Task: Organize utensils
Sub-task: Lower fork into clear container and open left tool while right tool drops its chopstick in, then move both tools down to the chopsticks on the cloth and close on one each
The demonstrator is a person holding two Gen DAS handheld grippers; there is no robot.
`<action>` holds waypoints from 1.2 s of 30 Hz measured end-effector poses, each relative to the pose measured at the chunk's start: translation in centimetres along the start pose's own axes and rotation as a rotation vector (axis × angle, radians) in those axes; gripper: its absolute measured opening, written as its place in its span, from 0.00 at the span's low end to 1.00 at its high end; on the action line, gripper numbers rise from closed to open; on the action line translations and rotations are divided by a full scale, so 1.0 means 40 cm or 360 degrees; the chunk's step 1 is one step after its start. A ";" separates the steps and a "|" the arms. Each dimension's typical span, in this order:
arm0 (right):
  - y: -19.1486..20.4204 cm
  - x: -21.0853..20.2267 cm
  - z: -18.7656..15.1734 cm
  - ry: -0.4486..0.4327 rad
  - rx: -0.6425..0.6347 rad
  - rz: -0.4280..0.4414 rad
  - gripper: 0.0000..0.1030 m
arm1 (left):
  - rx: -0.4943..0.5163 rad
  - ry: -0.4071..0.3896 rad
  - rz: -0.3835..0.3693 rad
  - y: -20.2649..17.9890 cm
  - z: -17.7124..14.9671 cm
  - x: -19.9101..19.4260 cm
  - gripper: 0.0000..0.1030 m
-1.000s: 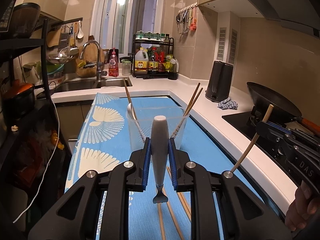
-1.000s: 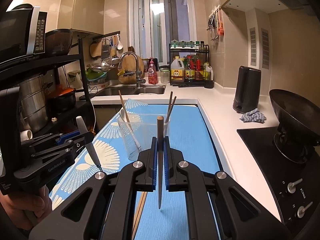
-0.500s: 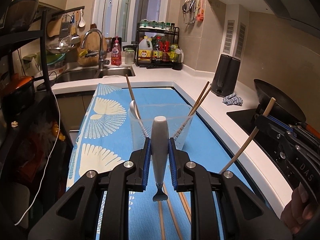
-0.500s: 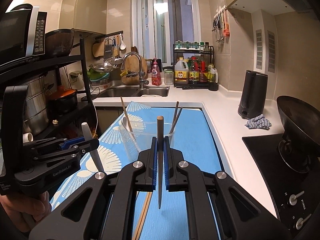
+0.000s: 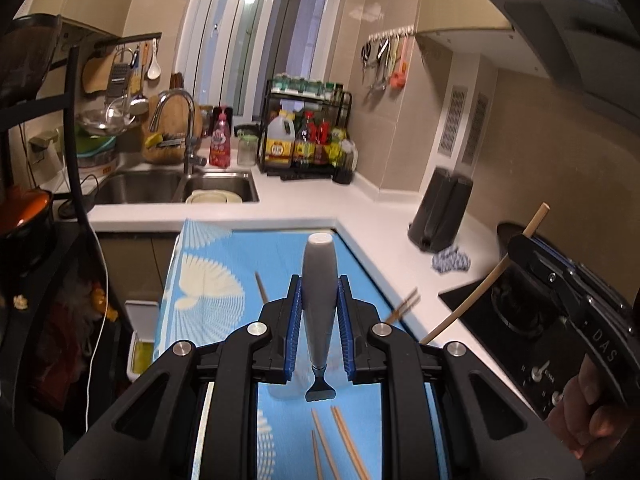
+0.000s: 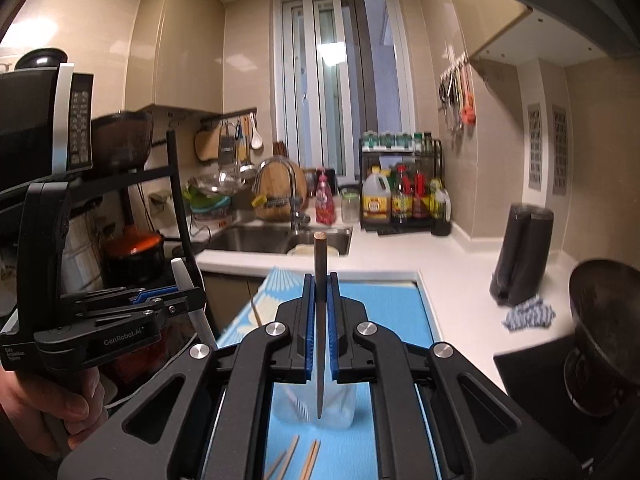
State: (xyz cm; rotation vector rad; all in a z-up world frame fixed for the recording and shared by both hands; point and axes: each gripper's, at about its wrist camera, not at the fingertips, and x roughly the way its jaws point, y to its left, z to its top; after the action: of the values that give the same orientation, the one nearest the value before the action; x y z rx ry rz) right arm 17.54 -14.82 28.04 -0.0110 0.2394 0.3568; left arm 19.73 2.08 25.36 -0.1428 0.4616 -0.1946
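My left gripper (image 5: 319, 320) is shut on a grey-handled utensil (image 5: 319, 300), handle pointing up, small metal end below the fingers. My right gripper (image 6: 320, 320) is shut on a wooden chopstick (image 6: 320, 320), held upright, its tip over the clear plastic cup (image 6: 332, 404). The cup stands on the blue patterned mat (image 6: 396, 308), mostly hidden behind both grippers, with chopstick ends (image 5: 406, 306) sticking out of it. Loose chopsticks (image 5: 340, 444) lie on the mat in front. The right gripper and its chopstick (image 5: 480, 288) also show in the left wrist view.
A white counter (image 5: 400, 240) wraps around the mat. A sink (image 5: 176, 186) is at the back left, a bottle rack (image 5: 308, 140) at the back, a black kettle (image 5: 440, 208) and a cloth (image 5: 450, 260) to the right, a hob with a wok (image 6: 604, 320) at far right, a black shelf (image 6: 132, 184) on the left.
Both grippers have risen and moved forward over the cup, which now sits low behind the fingers. Each still holds its utensil.
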 end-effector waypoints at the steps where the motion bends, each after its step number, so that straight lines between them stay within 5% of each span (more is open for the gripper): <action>1: 0.001 0.013 0.019 -0.0026 0.0001 0.0006 0.06 | -0.0003 -0.0017 -0.0001 0.002 0.015 0.008 0.17; 8: 0.001 0.132 0.050 -0.0028 -0.0010 0.0001 0.06 | 0.0002 0.0006 -0.0016 0.013 0.070 0.136 0.17; 21: -0.036 0.327 -0.137 0.0279 0.0019 0.0021 0.07 | 0.0048 0.0342 -0.0020 0.041 -0.080 0.382 0.17; 28: -0.028 0.248 -0.131 0.0267 -0.0027 -0.0014 0.19 | 0.0031 0.0196 -0.0053 0.036 -0.054 0.267 0.25; 36: -0.004 0.050 -0.117 0.0149 -0.0041 -0.0008 0.19 | 0.0039 0.0048 -0.0064 0.015 -0.084 0.061 0.25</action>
State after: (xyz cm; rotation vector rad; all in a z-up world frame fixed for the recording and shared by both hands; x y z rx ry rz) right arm 18.32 -14.54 23.03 -0.0536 0.3271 0.3545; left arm 20.43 1.82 21.23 -0.1254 0.4864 -0.2423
